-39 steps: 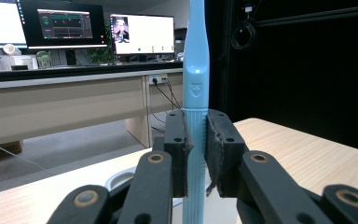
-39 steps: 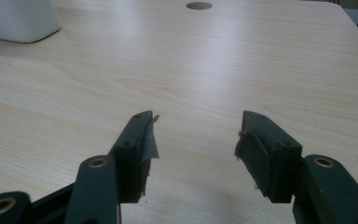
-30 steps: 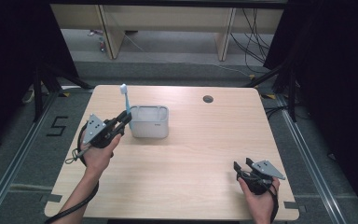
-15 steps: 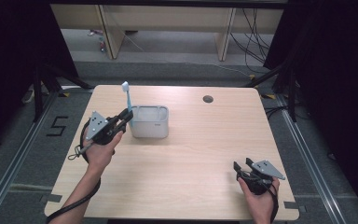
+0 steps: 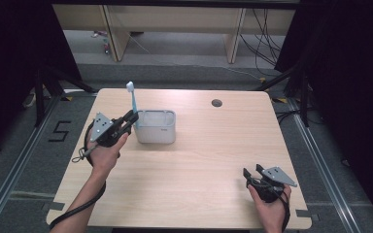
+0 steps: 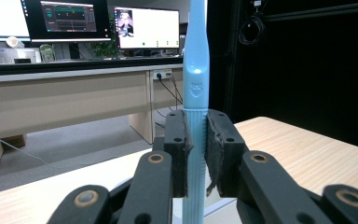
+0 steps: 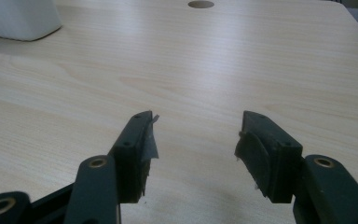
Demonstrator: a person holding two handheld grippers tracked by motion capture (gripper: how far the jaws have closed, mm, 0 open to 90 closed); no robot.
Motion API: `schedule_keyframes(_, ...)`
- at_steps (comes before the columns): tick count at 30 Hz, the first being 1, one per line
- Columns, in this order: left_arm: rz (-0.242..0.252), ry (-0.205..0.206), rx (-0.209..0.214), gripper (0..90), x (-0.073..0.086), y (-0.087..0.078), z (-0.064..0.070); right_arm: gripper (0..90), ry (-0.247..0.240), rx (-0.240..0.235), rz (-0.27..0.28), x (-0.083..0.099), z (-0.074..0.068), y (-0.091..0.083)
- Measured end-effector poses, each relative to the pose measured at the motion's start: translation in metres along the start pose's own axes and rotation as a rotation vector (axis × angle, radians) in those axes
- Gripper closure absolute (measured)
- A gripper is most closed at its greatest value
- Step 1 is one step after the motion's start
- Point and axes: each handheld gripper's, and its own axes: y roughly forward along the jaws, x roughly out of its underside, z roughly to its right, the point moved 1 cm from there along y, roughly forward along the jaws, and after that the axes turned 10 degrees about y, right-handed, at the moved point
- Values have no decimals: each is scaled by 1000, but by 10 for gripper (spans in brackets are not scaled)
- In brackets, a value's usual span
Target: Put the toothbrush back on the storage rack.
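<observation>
1. The left gripper (image 5: 128, 120) has its fingers (image 6: 176, 154) pinching a light blue toothbrush (image 5: 133, 103) low on the handle; the brush stands upright, bristles at the top, just beside the left wall of the white holder (image 5: 156, 127).
2. The toothbrush looks light and stiff, a slim plastic stick. The smooth upper neck would probably slip, so the ribbed lower handle, where the pads sit now, seems the better place to grip.
3. It is long above the grip, so I'd expect a small wrist tilt to swing the head a good way.
4. The right gripper (image 5: 253, 175) rests near the front right corner of the desk (image 5: 213, 155), fingers (image 7: 135, 154) spread wide on nothing.
5. The holder sits near the back left; its rim is the 1 edge close to the brush. The middle and right of the desk are bare, apart from a cable hole (image 5: 217, 103) at the back.
</observation>
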Motion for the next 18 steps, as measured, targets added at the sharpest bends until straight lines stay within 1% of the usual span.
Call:
schedule_keyframes(1,0,1,0,788,0,1,0,454,-11,6,1,0,1,0)
schedule_keyframes(4,-2,2,-3,788,0,2,-1,454,-1,0,0,0,0,0)
schedule_keyframes(5,-2,4,-4,788,0,3,-2,454,-2,7,-9,0,0,-1)
schedule_keyframes(7,-2,5,-5,788,0,4,-2,454,0,0,0,0,0,0)
schedule_keyframes(12,-3,5,-9,788,-1,5,-4,454,0,-1,0,0,0,0)
schedule_keyframes(14,-3,3,-11,788,-1,6,-4,454,-14,10,2,0,1,-1)
schedule_keyframes(15,-3,3,-11,788,-1,6,-5,454,-1,5,-6,0,0,-1)
schedule_keyframes(17,-1,2,-11,788,-1,7,-5,453,-2,6,-12,0,0,-2)
schedule_keyframes(18,-1,2,-11,788,-2,8,-5,453,6,1,-11,0,0,-1)
